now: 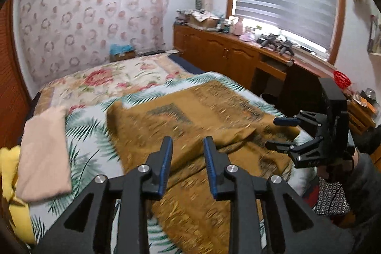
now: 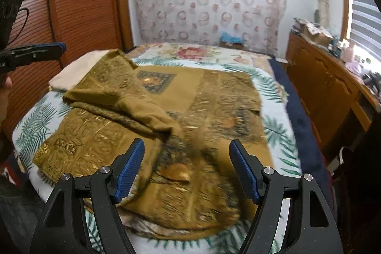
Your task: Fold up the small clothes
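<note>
across the bed (image 2: 281, 135), on its palm-leaf cover, lies the mustard-brown patterned garment (image 2: 202, 111), spread mostly flat with one side flopped over itself into a loose diagonal ridge. the left hand-held gripper (image 1: 188, 151) hovers above the cloth with its blue pads a little apart and nothing between them. the right hand-held gripper (image 2: 187, 166) also hangs over the near part of the garment, its fingers wide apart and empty; in the left view it sits just off the cloth's right edge. a folded pale pink cloth (image 1: 45, 154) rests at the bed's left side, partly over something yellow (image 1: 9, 173), well apart from the work. by my judgement the first fold is only partly made: the turned-over flap is slack and uneven, and neither tool has a hold. the next move seems to call for each gripper to come down on an edge or corner of the cloth, pinch it, then carry it across and lay it square.
</note>
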A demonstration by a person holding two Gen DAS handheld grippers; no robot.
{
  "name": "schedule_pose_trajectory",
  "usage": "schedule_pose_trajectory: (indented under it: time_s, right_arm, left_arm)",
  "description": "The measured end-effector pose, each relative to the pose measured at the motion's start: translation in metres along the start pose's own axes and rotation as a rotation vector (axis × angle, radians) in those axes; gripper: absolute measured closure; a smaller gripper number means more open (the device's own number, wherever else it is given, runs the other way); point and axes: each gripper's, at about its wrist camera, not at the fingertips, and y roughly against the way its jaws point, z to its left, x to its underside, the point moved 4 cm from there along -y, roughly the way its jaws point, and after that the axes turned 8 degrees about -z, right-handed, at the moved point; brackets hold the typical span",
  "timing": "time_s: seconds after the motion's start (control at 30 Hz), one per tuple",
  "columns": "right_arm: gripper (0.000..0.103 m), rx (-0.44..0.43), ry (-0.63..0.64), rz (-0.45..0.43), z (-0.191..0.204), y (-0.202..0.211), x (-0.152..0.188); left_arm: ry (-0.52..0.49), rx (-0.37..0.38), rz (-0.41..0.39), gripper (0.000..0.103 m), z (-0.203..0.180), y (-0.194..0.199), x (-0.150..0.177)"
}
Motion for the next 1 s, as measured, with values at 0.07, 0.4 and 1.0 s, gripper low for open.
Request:
schedule_pose_trajectory:
  time_s: [0.07,0.4,1.0]
  right_arm:
    - [0.028,-0.018,0.006,0.023,0.006,-0.01,0.003]
    - [0.051,-0.045,0.084,0.122,0.031,-0.052,0.009]
    - [0.1,0.072,0.084,-0.1,-0.001,0.018,-0.028]
  left_arm:
    - [0.01,-0.024,0.014,0.078,0.008,0.0,0.013]
    - [0.071,-0.069,0.021,0.079,0.029,0.003,0.043]
    - [0.11,-0.08,-0.066,0.079,0.031,0.01,0.042]
